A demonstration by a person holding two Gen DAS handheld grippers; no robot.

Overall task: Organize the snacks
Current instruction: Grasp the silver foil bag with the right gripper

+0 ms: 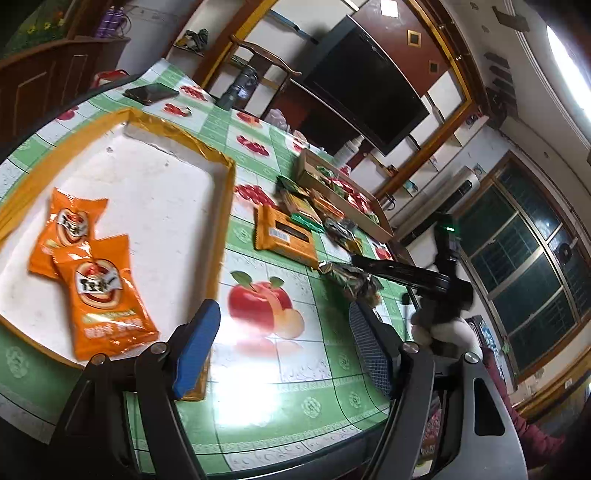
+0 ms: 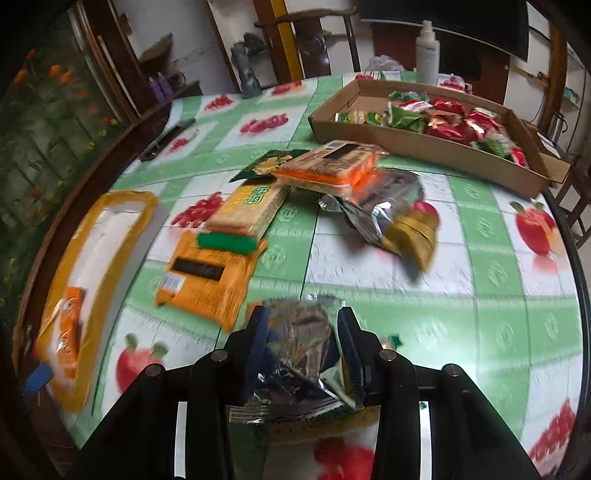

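Note:
Two orange snack packets [image 1: 99, 291] lie in a white tray with a yellow rim [image 1: 225, 192]. My left gripper [image 1: 284, 347] is open and empty over the table, right of the tray. My right gripper [image 2: 303, 332] is shut on a silver foil snack bag [image 2: 299, 343]; it also shows in the left wrist view [image 1: 354, 280]. Loose snacks lie mid-table: an orange biscuit pack [image 2: 207, 284], a green-ended cracker pack [image 2: 247, 210], an orange-edged pack [image 2: 332, 166] and a silver bag of gold pieces [image 2: 391, 218].
A cardboard box [image 2: 424, 144] full of red and green packets stands at the back right. A phone [image 1: 151, 92], a spray bottle [image 2: 426, 51] and a wooden chair [image 2: 306, 33] are at the far side. The table edge [image 1: 295, 454] is near.

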